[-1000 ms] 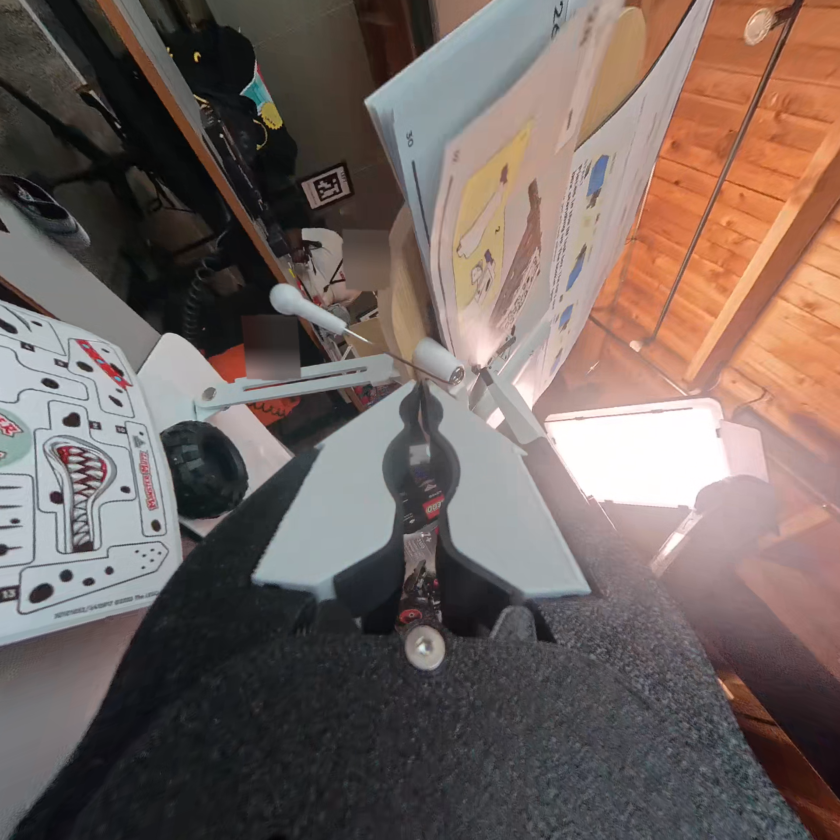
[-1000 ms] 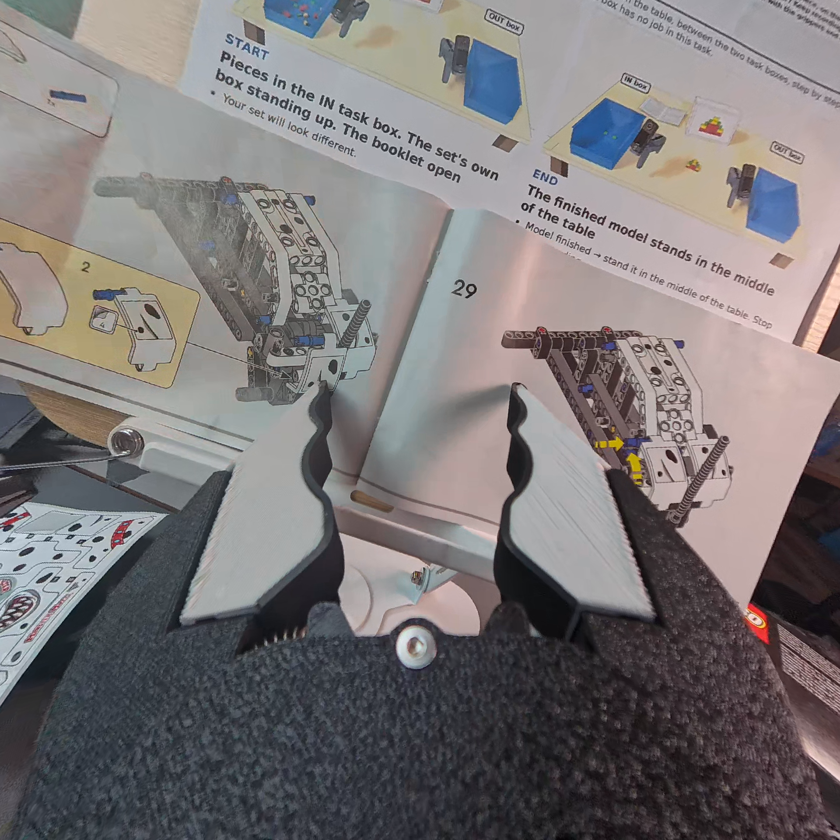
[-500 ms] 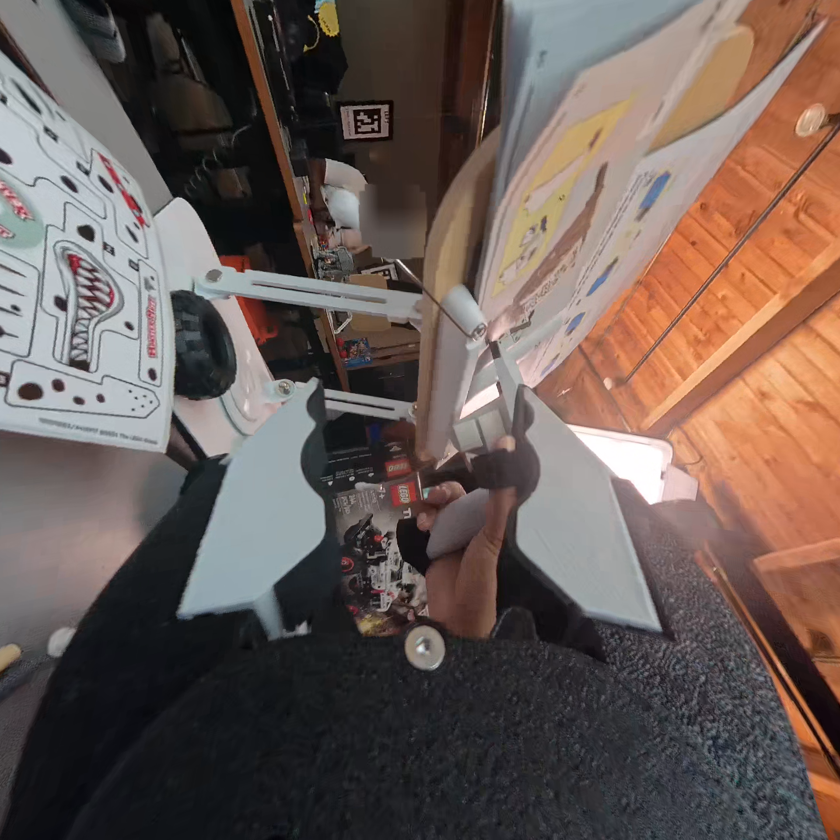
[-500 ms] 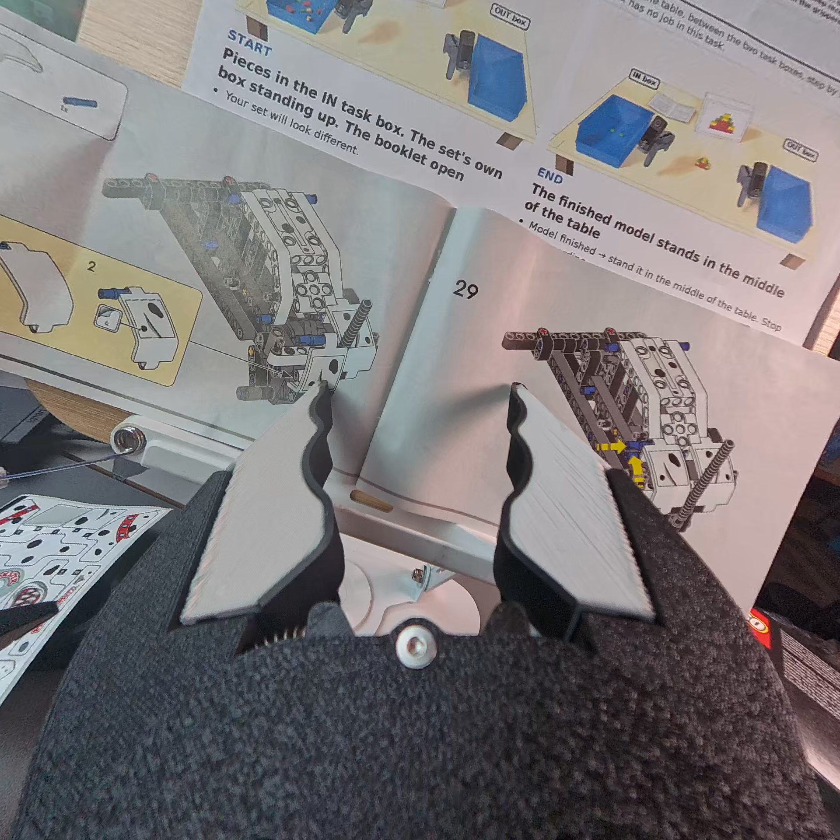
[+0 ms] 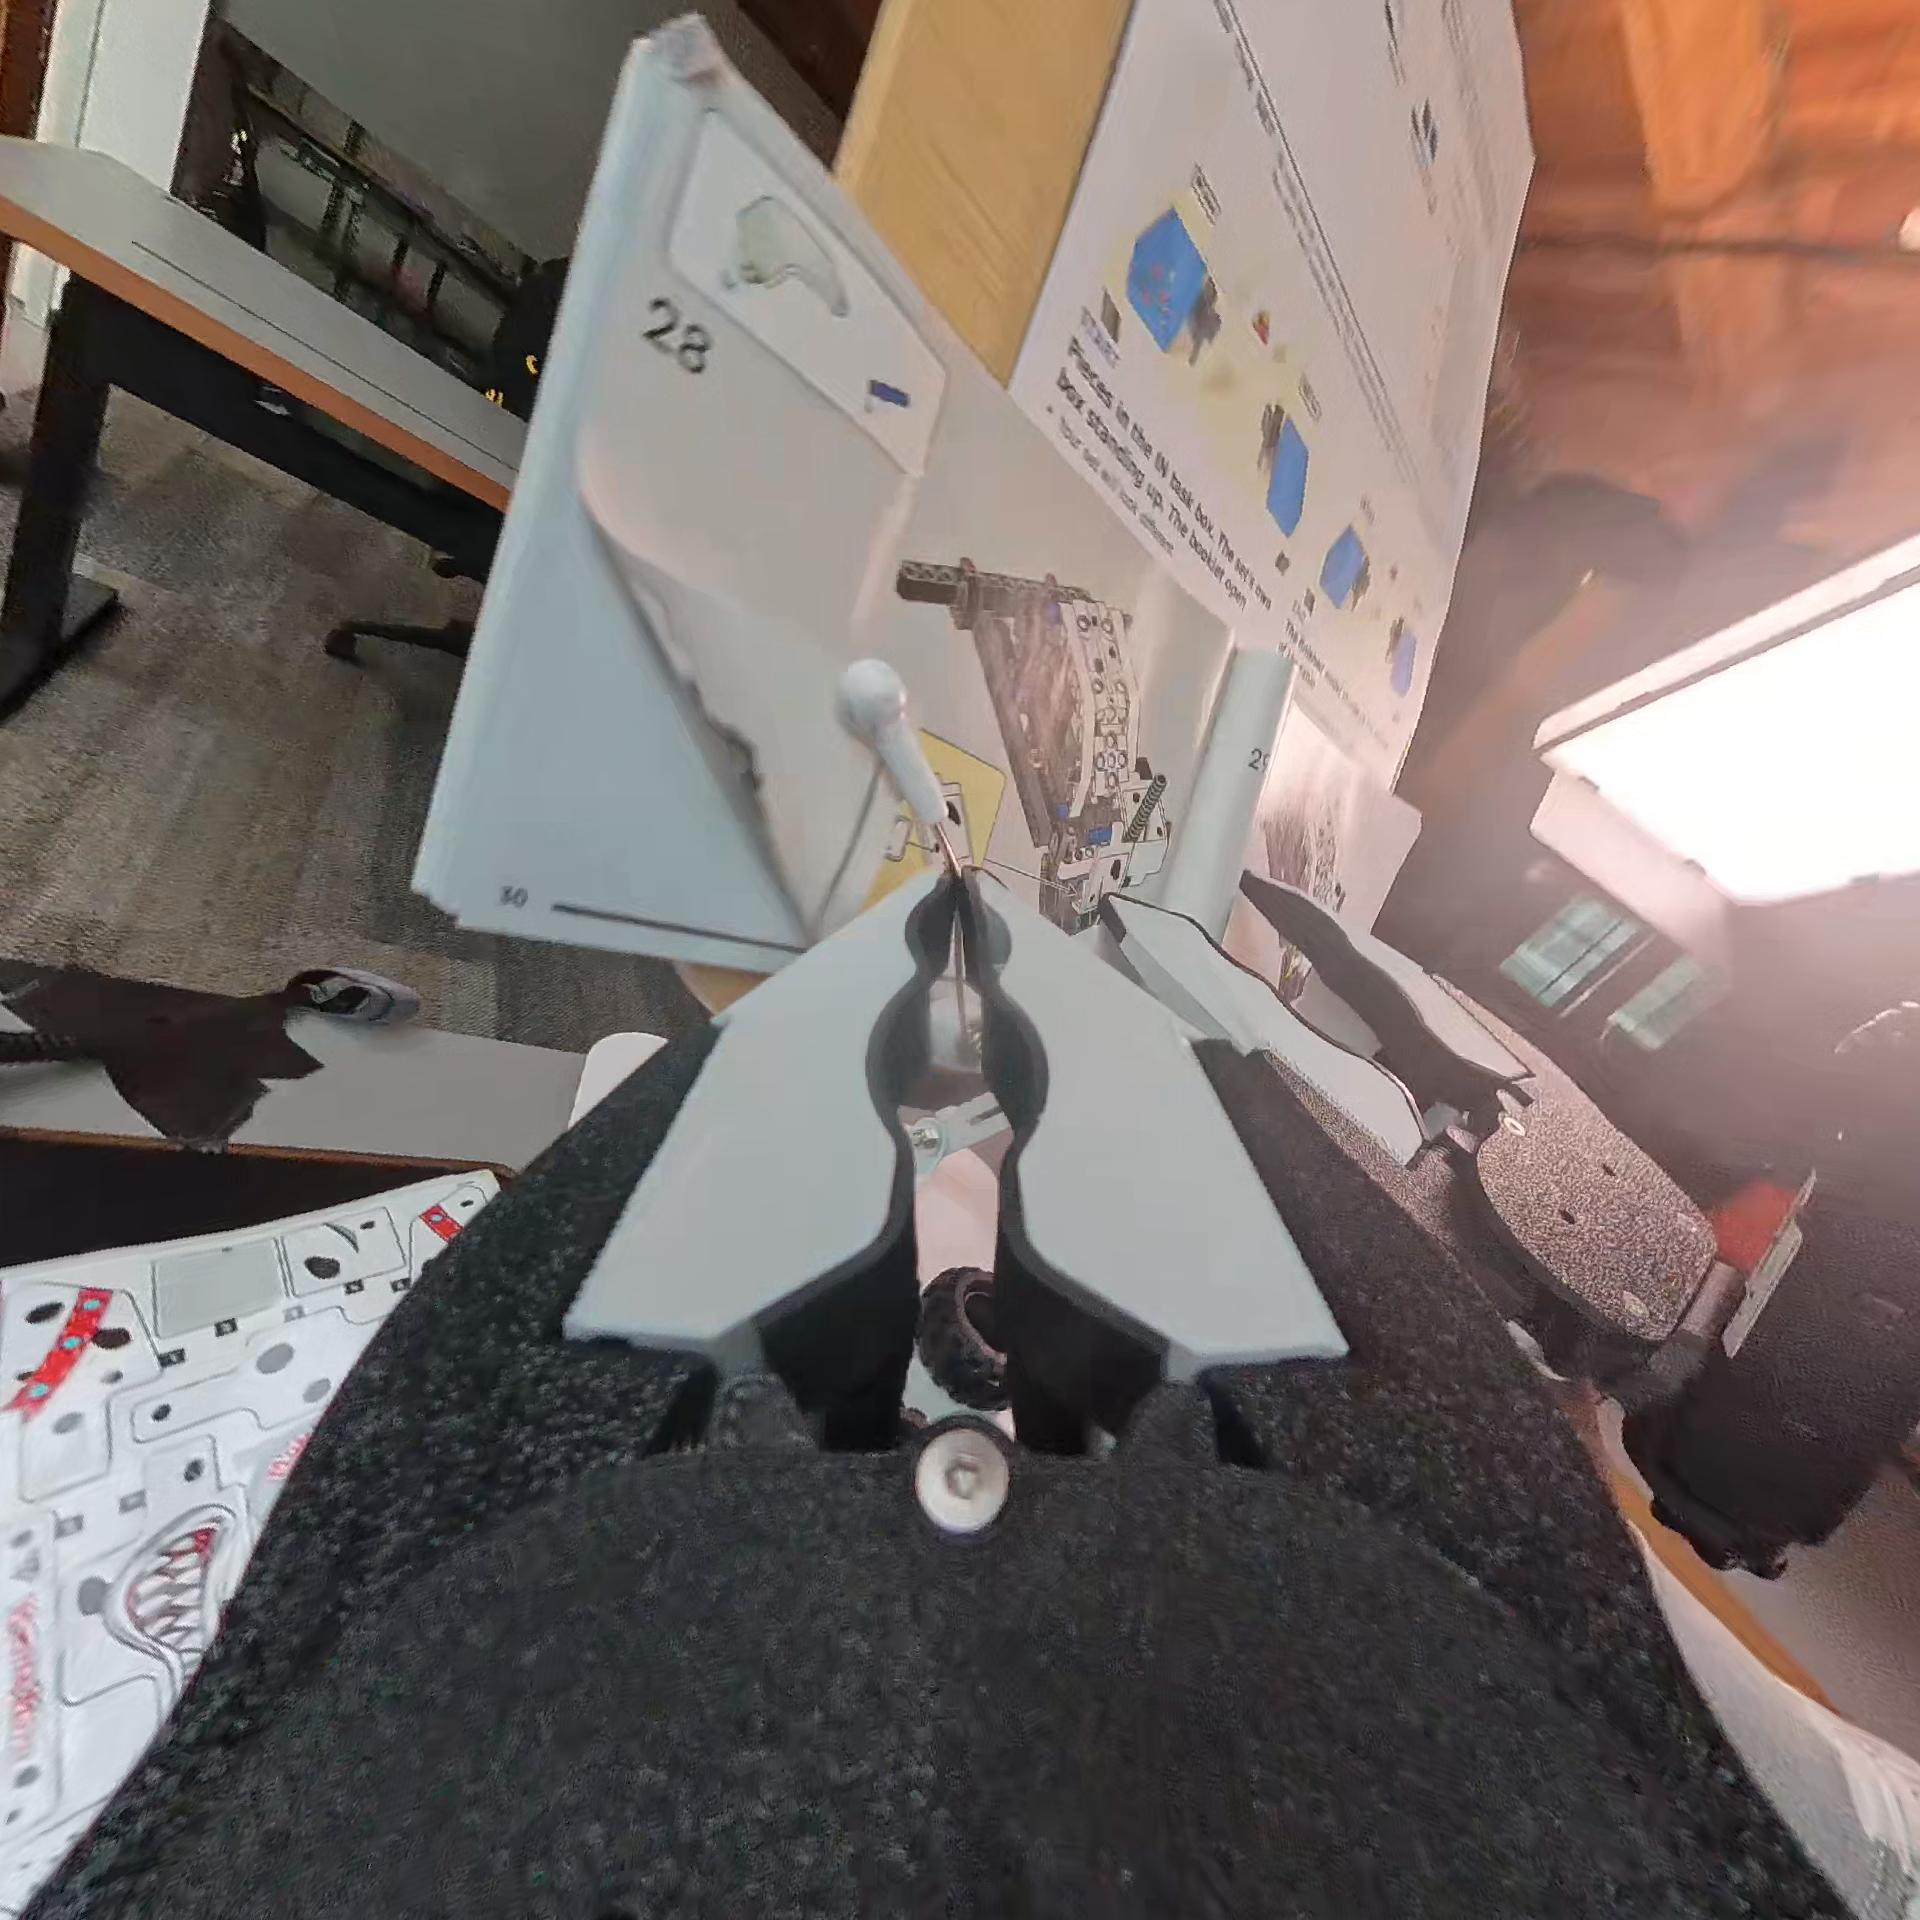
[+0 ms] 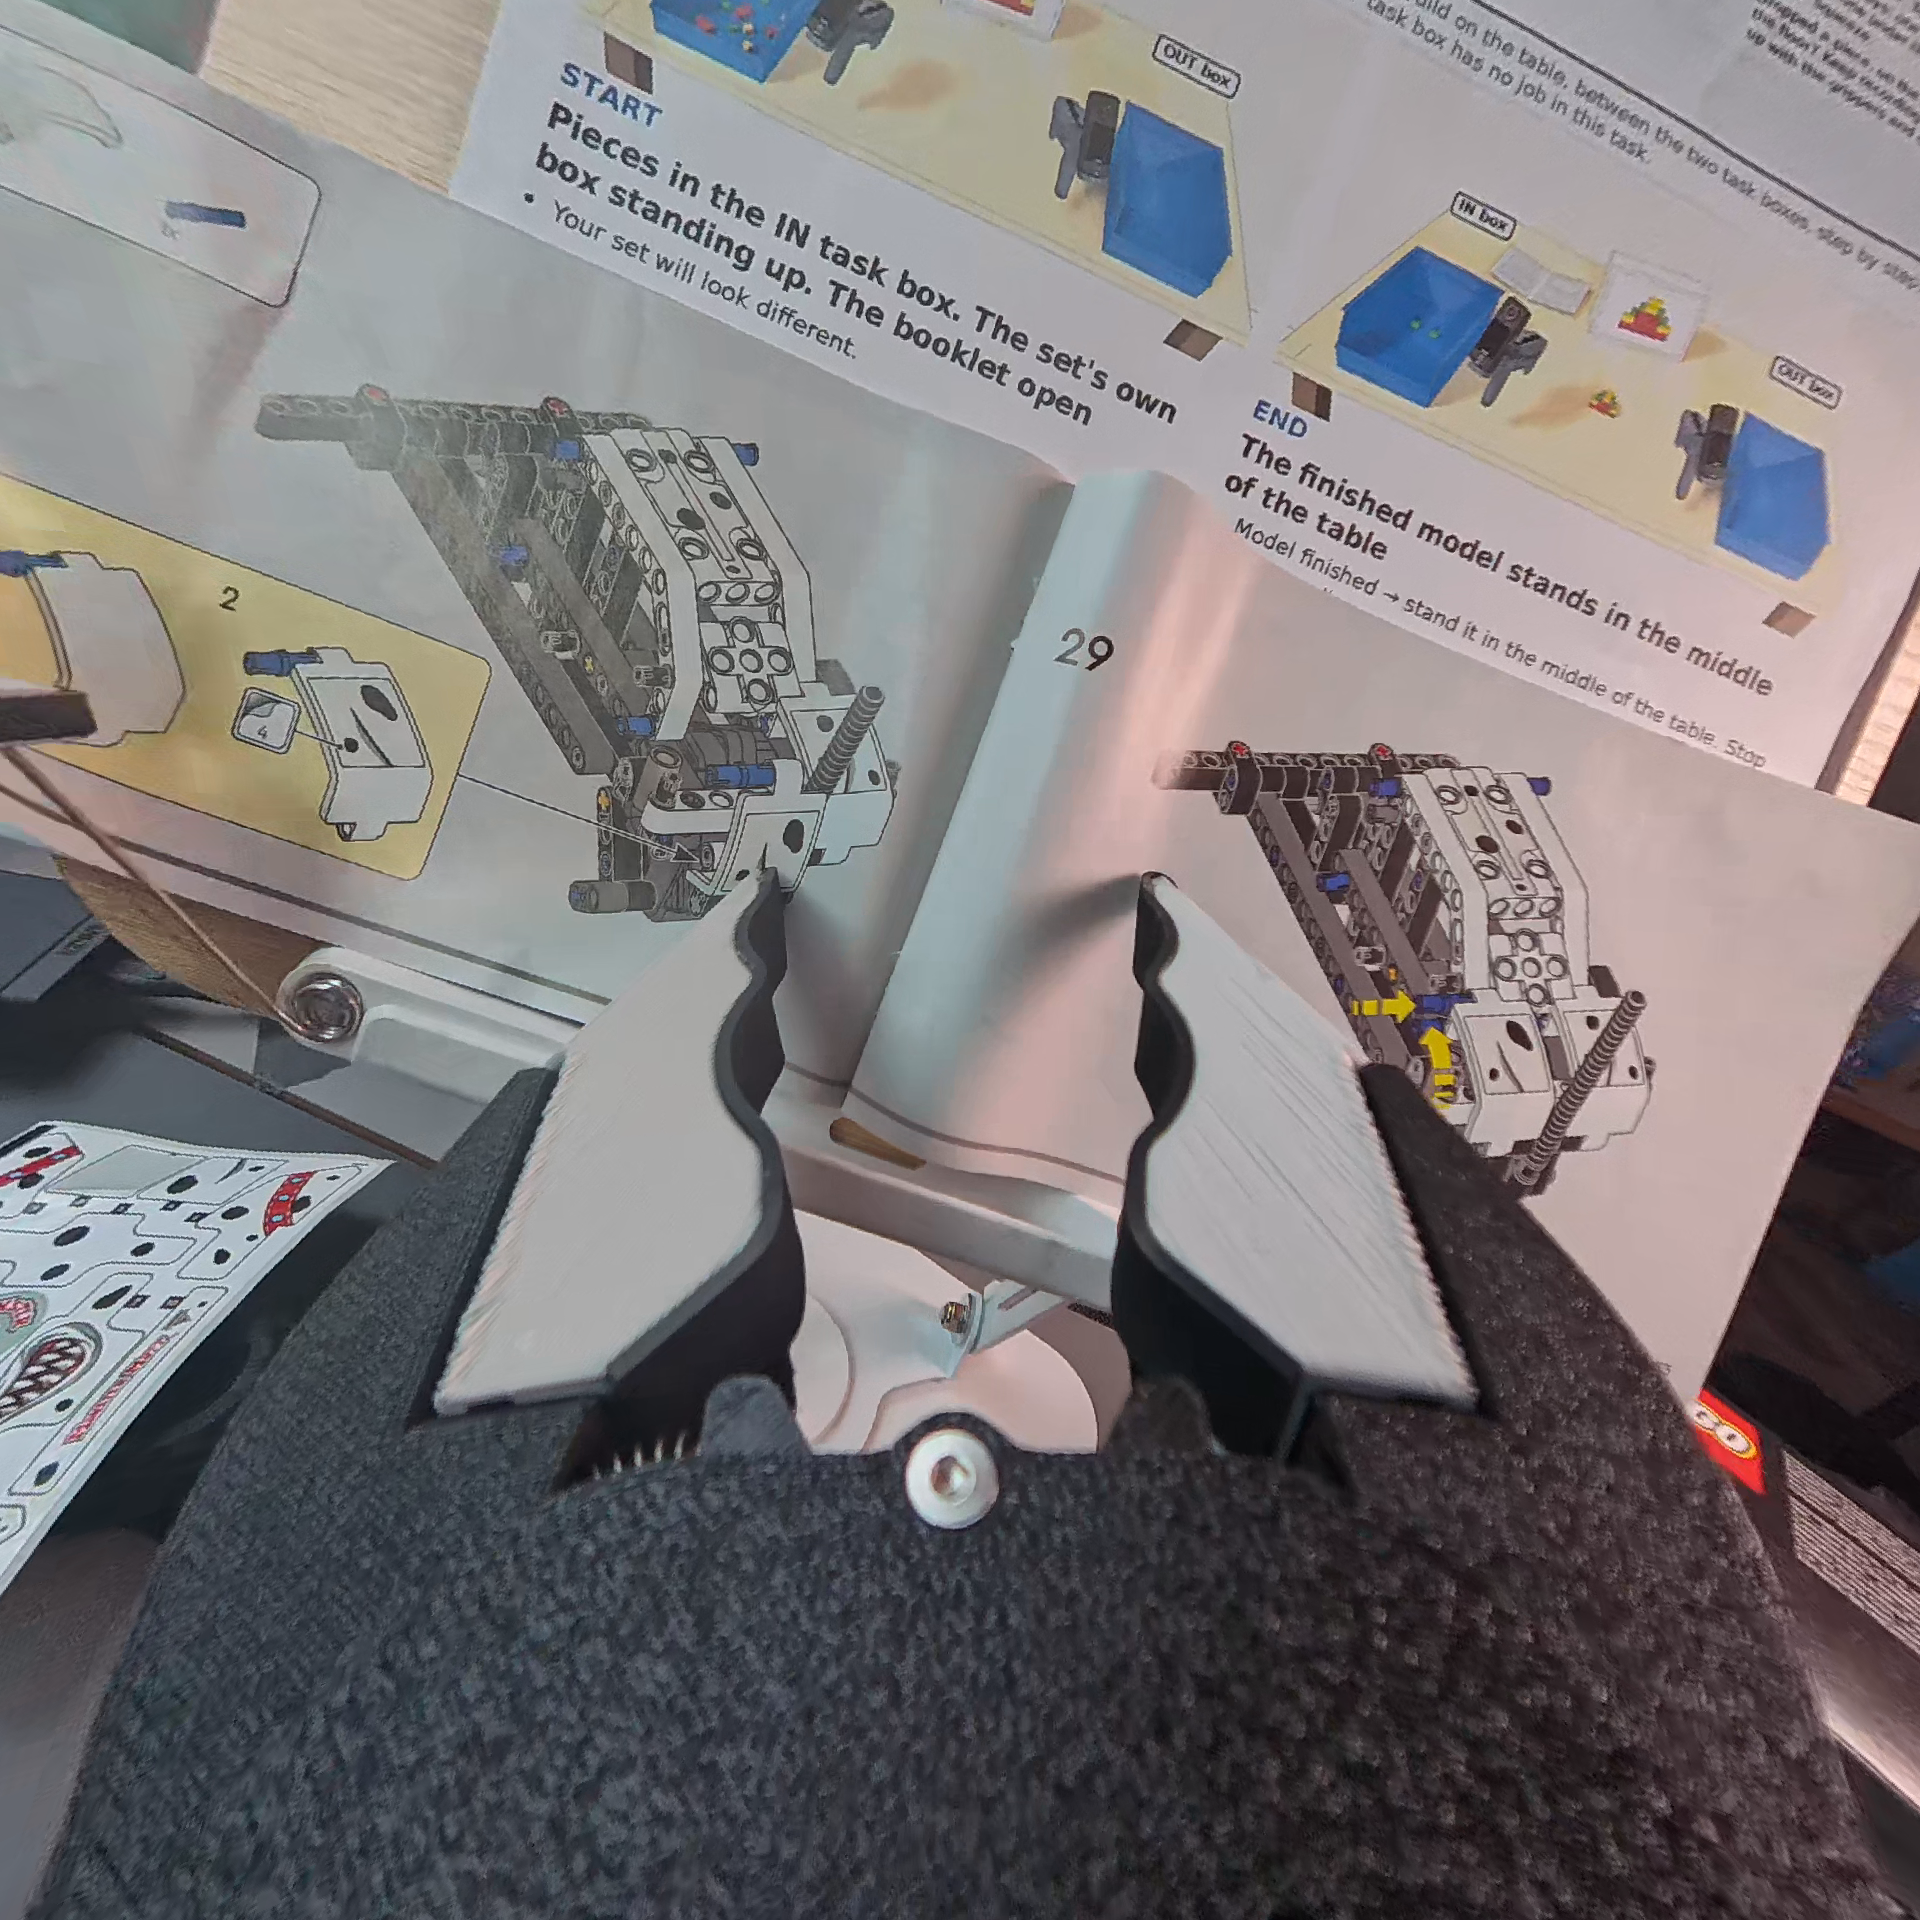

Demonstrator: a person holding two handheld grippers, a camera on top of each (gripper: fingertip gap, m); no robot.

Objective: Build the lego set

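You are working at a pale surface (image 5: 436,1081) in a wood-panelled room, with a bright light panel (image 5: 1766,769) glaring on your right; the instruction booklet (image 6: 623,582) is standing open on a white stand (image 6: 1018,1236) at the far edge, backed by a printed task sheet (image 6: 1299,343). The left gripper (image 5: 958,883) is sitting pinched shut on the thin wire page-holder (image 5: 902,750) in front of the left-hand page; the right gripper (image 6: 951,883) is hovering wide open and empty just before the booklet's spine.

Risks, as a judgement: pulling the wire hard could tip the stand or crease the already folded left leaf; releasing it abruptly could let it spring back and lose the page.

No assembled model is appearing in either view; of the set you are seeing only a black tyre (image 5: 961,1340) on the surface below the left gripper, the sticker sheet (image 5: 156,1455) to its left, and a box corner (image 6: 1745,1455).
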